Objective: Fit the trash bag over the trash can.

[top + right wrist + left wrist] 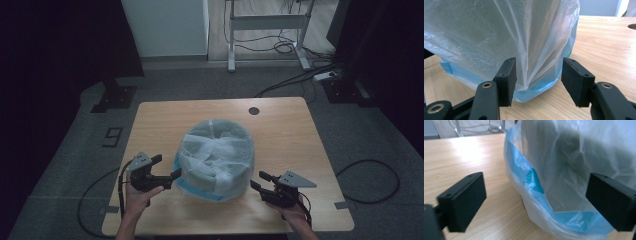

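Bagged bundle (216,159) sits mid-table, toward our near edge: a round bulky load wrapped in thin clear plastic with a blue band around its foot. We cannot tell what is inside; the film is too cloudy.

Left gripper (161,176) stands at the bundle's left flank. We see its jaws spread wide in its own view, the blue band (529,173) lying between them, neither pad pressing on it; nothing held.

Right gripper (258,182) waits just beside the right flank. Its jaws stand partly open, a gathered fold of film (536,62) between the pads with a gap on both sides; no grip there either.

We judge the work as early or between holds: the bag rests on the table (290,130), both tools are placed, and any pinching, lifting or pulling off of the film remains to do.

Writing: none legible on the bag. A "9" (113,136) is marked on the floor left of the table.
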{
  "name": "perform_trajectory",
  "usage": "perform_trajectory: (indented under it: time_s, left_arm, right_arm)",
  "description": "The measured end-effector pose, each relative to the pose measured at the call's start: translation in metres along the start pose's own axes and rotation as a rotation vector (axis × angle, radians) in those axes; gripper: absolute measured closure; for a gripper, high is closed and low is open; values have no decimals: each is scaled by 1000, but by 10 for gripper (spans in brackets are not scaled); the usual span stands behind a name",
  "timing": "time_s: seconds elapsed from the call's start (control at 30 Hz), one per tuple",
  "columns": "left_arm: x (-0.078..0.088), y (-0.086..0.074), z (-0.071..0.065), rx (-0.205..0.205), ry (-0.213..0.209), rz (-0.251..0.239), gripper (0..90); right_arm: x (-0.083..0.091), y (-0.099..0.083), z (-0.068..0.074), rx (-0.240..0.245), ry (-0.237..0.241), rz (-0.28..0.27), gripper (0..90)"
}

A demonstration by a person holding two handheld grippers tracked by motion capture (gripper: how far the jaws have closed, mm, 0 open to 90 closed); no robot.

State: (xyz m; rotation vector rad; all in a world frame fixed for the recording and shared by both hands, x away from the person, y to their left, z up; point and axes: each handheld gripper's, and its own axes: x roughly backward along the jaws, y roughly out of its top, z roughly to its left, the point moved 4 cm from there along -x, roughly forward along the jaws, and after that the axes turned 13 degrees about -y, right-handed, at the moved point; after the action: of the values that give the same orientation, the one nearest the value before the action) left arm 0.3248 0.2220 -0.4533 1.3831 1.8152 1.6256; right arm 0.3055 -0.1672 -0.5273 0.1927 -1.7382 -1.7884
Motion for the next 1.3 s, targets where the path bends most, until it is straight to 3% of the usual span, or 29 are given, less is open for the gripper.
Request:
perform_trajectory:
  time_s: [0.1,0.17,0.33,0.47,0.97,1.3]
  left_arm:
    - [10,4,0,-12,-66,-34,134]
    - [13,10,-1,-39,-80,-31,144]
    - [13,29,-7,-125,-139,7,202]
    - [11,40,-10,-160,-193,37,227]
    - [0,83,-6,-210,-331,73,331]
    - [-23,95,-7,-240,-356,152,335]
  right_arm:
    - [0,0,-2,-4,-1,2,453]
    - [0,-1,-2,-7,-2,2,455]
    - [0,-1,-2,-7,-1,1,462]
    - [1,-2,-4,-12,-3,2,466]
    - [6,-3,-12,-29,-15,-8,475]
    - [9,-4,-17,-40,-27,-7,476]
